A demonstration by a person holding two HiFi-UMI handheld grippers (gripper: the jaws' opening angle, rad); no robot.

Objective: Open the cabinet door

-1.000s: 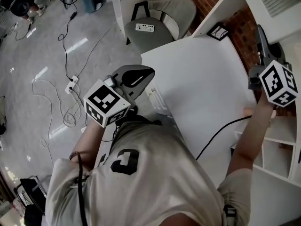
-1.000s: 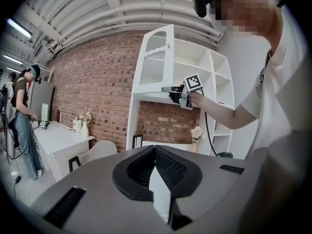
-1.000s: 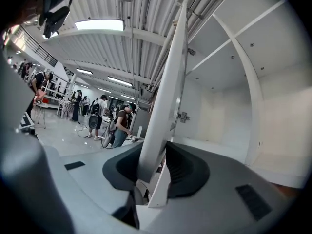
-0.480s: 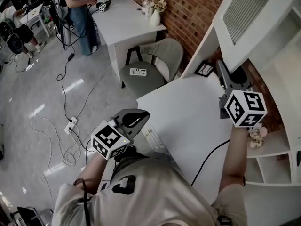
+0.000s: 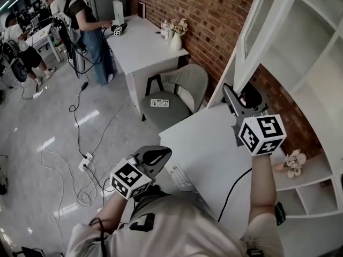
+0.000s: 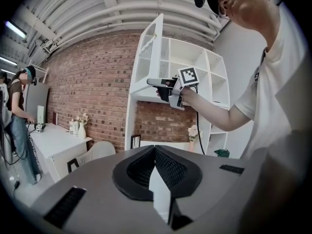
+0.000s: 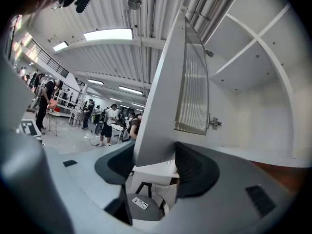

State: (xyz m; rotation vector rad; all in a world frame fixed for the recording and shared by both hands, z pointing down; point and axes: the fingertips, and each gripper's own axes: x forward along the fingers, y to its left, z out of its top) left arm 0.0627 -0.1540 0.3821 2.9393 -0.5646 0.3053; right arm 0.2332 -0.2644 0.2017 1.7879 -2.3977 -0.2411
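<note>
The white cabinet door point(image 5: 268, 42) with its louvred panel stands swung out from the white shelf cabinet point(image 5: 316, 52), whose inside shows behind it. My right gripper point(image 5: 238, 92) is at the door's lower corner. Seen from the right gripper view, the door point(image 7: 165, 91) stands edge-on between the jaws of the right gripper point(image 7: 155, 167); the jaws are opening and the pads stand off the door. The left gripper view shows that right gripper point(image 6: 152, 82) level against the door point(image 6: 148, 52). My left gripper point(image 5: 161, 155) hangs low at the left, shut and empty, also seen as the left gripper point(image 6: 155, 152).
A white desk point(image 5: 214, 149) lies below the cabinet, a grey chair point(image 5: 177, 95) beyond its far edge. Flowers point(image 5: 295, 162) stand on a low shelf. A black cable point(image 5: 236, 183) crosses the desk. Cables point(image 5: 80, 165) trail over the floor; people point(image 5: 88, 25) stand at the back.
The door has swung further out with my right gripper, which moved left in the head view and opened its jaws. The head view tilted up. My left gripper stayed put.
</note>
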